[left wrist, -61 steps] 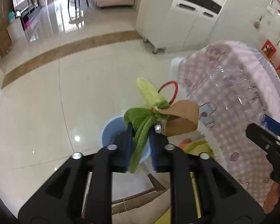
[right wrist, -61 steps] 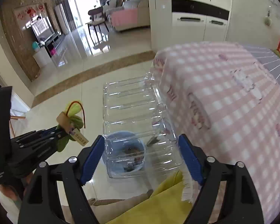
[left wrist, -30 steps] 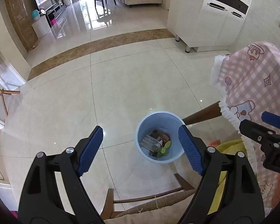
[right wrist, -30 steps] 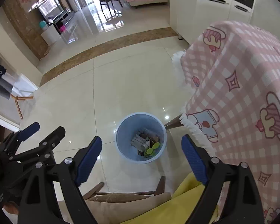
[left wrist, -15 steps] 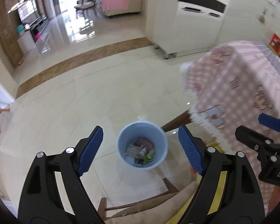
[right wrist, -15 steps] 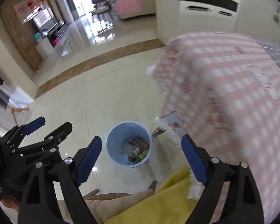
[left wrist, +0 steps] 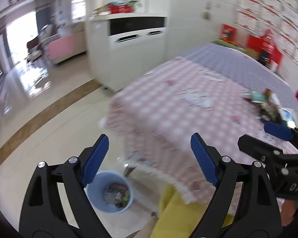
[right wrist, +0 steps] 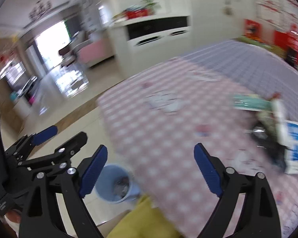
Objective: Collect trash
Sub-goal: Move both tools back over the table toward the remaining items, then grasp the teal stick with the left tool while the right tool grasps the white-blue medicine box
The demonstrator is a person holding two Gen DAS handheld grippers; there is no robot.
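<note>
My left gripper [left wrist: 149, 138] hangs over the corner of the pink checked table [left wrist: 178, 109]; its jaws are opening and hold nothing. My right gripper [right wrist: 151, 148] is open and empty beside it, above the same table [right wrist: 168, 134]. A blurred pile of trash [left wrist: 268, 103] lies on the cloth at the far right, with a teal packet and a white-and-blue carton [right wrist: 294, 142] in it. The blue bin [left wrist: 109, 208], holding scraps, stands on the floor below the table corner, low in both views [right wrist: 107, 192].
A yellow cushion [left wrist: 178, 214] on a chair lies just under both grippers. A white cabinet [left wrist: 137, 45] stands behind the table, and red boxes [left wrist: 268, 45] sit at the table's far end. Glossy tiled floor [left wrist: 49, 119] stretches to the left.
The green plush toy and the clear bottle left the grippers and both stand open. Both views then swung up from the bin to the tabletop, bringing the trash pile into sight.
</note>
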